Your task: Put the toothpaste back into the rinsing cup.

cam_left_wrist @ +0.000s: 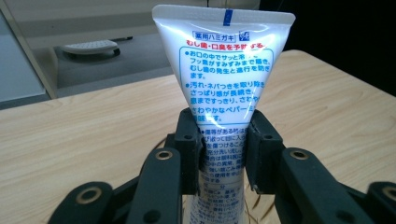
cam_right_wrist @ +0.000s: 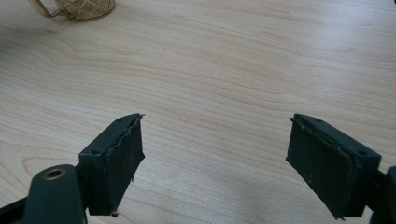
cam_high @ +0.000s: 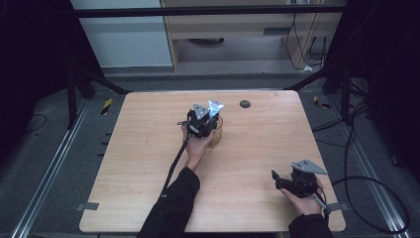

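Up top, left gripper sitting mid table clamping a toothpaste tube upright, right gripper hanging near the table's front corner, left view, jaws squeezing the tube, right view, jaws gaping wide, glass sitting beyond.

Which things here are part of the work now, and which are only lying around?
In use:
- toothpaste tube, held upright between the jaws of the left gripper
- clear amber cup, just beside that gripper
- right gripper, open over bare wood, probably waiting

Lying about:
- small dark round thing near the far edge of the table
- cables on the floor
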`<state>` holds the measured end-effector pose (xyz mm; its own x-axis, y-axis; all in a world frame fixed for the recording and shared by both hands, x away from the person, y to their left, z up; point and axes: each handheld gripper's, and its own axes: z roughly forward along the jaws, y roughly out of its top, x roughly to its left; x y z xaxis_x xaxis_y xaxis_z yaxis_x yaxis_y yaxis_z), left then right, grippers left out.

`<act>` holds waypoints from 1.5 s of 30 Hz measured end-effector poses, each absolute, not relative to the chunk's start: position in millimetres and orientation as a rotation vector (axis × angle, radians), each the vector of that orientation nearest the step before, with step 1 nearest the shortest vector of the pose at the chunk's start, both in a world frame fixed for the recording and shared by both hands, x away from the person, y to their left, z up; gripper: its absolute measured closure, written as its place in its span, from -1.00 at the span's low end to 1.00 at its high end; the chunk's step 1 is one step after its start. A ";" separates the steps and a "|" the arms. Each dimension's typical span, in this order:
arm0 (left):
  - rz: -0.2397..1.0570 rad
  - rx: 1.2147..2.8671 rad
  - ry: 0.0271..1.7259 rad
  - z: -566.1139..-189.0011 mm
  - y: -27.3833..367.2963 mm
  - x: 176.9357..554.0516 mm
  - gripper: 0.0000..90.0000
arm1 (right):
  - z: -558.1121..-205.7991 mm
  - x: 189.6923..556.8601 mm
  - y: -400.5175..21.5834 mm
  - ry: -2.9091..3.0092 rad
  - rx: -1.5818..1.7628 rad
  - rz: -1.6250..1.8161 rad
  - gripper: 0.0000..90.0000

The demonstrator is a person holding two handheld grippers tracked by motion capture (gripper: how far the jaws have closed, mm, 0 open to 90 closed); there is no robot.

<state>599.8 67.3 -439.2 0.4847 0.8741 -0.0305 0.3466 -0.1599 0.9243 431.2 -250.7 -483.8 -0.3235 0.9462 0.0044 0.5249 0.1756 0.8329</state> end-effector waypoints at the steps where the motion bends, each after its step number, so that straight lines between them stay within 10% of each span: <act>1: 0.661 1.731 1.044 -439.2 67.3 599.8 0.52 | -483.8 431.2 -250.7 1.927 1.381 1.037 -0.59; 45: 0.575 1.962 0.936 -441.6 178.8 502.0 -0.31 | -482.6 429.8 -255.4 1.906 1.405 1.040 -0.64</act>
